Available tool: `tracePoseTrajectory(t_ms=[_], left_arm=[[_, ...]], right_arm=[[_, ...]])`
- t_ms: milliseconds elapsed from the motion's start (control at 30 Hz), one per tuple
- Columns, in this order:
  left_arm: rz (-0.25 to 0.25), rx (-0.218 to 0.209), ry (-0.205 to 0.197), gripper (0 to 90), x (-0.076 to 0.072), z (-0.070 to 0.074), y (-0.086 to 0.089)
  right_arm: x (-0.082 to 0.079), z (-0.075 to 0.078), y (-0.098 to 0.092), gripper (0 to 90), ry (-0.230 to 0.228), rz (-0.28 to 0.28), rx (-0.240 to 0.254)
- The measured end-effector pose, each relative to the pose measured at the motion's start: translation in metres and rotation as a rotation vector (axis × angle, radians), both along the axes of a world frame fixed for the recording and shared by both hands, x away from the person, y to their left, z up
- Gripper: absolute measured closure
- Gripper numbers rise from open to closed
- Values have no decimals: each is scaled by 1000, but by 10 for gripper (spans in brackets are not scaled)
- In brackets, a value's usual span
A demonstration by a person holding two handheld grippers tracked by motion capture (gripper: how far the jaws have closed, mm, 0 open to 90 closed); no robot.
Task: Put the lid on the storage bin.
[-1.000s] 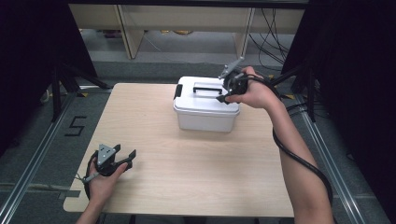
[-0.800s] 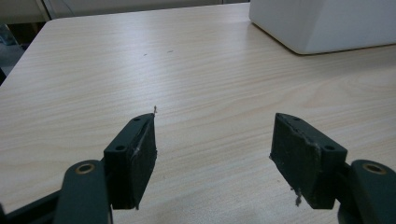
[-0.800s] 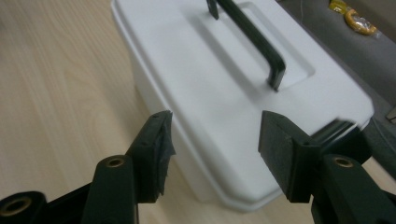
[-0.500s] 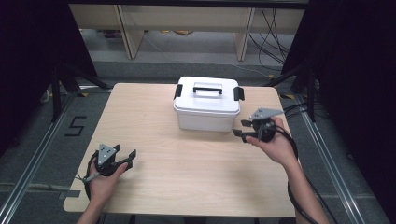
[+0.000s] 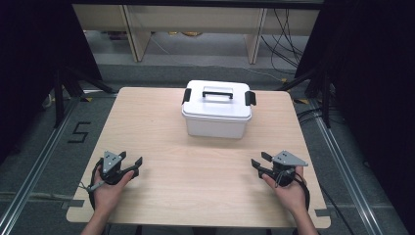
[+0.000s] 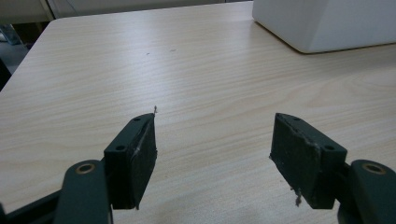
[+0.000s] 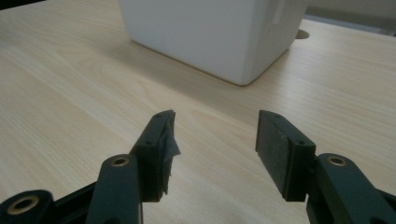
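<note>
A white lidded box (image 5: 217, 110) with a handle and black side latches stands at the far middle of the wooden table (image 5: 161, 127). My left gripper (image 5: 136, 166) rests low at the near left, open and empty, pointing toward the box. My right gripper (image 5: 259, 160) sits at the near right, open with nothing between its pads; its jaws have just been closing a little. The left gripper view has the open gripper (image 6: 212, 140) over bare wood, with the box (image 6: 327, 23) at the top right. In the right gripper view the box (image 7: 210, 32) lies ahead of the gripper (image 7: 215, 135).
The table's front edge runs just below both hands. On the floor to the left is a "5" marking (image 5: 78, 132). Black stand legs (image 5: 68, 88) and cables (image 5: 288, 44) flank the table's far corners.
My right hand has left the box's right side and come down toward me to the near right of the table. The left hand and the box have stayed put.
</note>
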State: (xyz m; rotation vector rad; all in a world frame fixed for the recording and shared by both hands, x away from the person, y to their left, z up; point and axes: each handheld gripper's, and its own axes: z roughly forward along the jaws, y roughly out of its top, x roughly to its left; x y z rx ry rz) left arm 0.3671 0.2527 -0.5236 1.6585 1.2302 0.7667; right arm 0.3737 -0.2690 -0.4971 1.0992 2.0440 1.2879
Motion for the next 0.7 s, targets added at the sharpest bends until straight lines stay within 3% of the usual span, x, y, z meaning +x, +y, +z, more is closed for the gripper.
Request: tracePoseTrajectory(t_ms=[33, 67, 100, 133, 167, 333, 400, 433, 467, 500, 567, 600, 633, 700], left_arm=[[0, 1, -1, 307, 0, 0, 0], [0, 2, -1, 307, 0, 0, -1], [-1, 3, -1, 307, 0, 0, -1], [-4, 6, 1, 307, 0, 0, 0], [-4, 6, 1, 307, 0, 0, 0], [-6, 7, 0, 307, -1, 0, 0], [-9, 10, 1, 307, -1, 0, 0], [-9, 10, 0, 308, -1, 0, -1], [-10, 10, 0, 308, -1, 0, -1], [-10, 9, 0, 308, -1, 0, -1], [-10, 8, 0, 308, -1, 0, -1], [-11, 10, 1, 308, 0, 0, 0], [-10, 9, 1, 308, 0, 0, 0], [-10, 8, -1, 308, 0, 0, -1]], right_arm=[[-1, -2, 0, 478, -17, -10, 9], [-5, -3, 1, 478, 7, -32, 46], [-4, -5, -1, 479, -27, -19, 48], [-5, -6, 0, 479, -23, -25, 55], [-4, -9, 0, 479, -47, -14, 72], [-8, -15, -1, 477, -67, -42, 98], [-9, -16, -2, 475, -70, -42, 103], [-12, -16, 0, 471, -24, -61, 128], [-8, -17, -3, 470, -54, -32, 134], [-8, -17, -4, 469, -72, -37, 126], [-9, -17, -5, 464, -62, -50, 126], [-10, -17, -3, 463, -42, -48, 154], [-7, -18, -6, 461, -78, -40, 137], [-8, -17, -5, 459, -60, -49, 152]])
